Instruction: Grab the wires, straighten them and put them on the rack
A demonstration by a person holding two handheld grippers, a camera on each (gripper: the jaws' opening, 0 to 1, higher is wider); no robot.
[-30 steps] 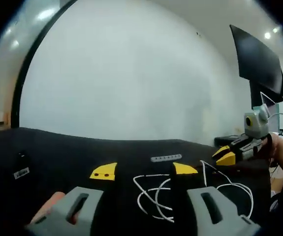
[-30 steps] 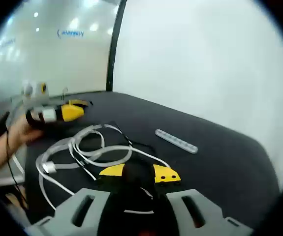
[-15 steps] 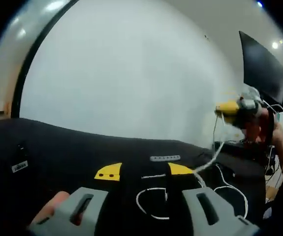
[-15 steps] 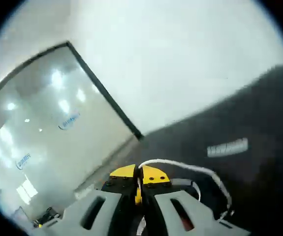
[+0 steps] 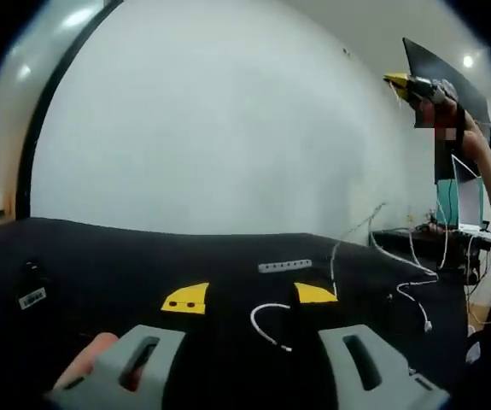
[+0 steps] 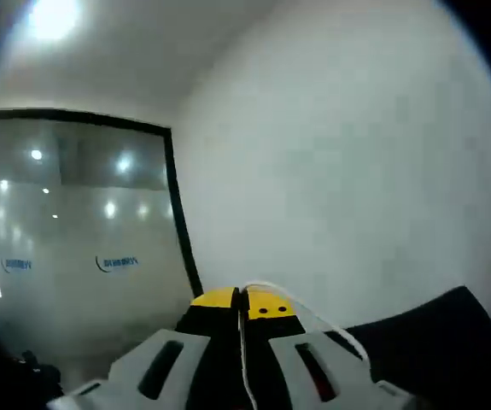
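Right gripper (image 6: 241, 301): yellow-tipped jaws are pressing together on a white wire (image 6: 313, 318), which is looping out of the tips and trailing down between the jaws. In the left gripper view this gripper (image 5: 407, 83) is sitting high at upper right in a person's hand (image 5: 450, 120), with the wire (image 5: 373, 248) hanging down from it to the black table (image 5: 100, 265), its end curling between the left jaw tips.

Left gripper (image 5: 249, 296): jaws are standing apart, gripping nothing, low over the table. A grey rack strip (image 5: 285, 266) is lying flat just beyond the tips
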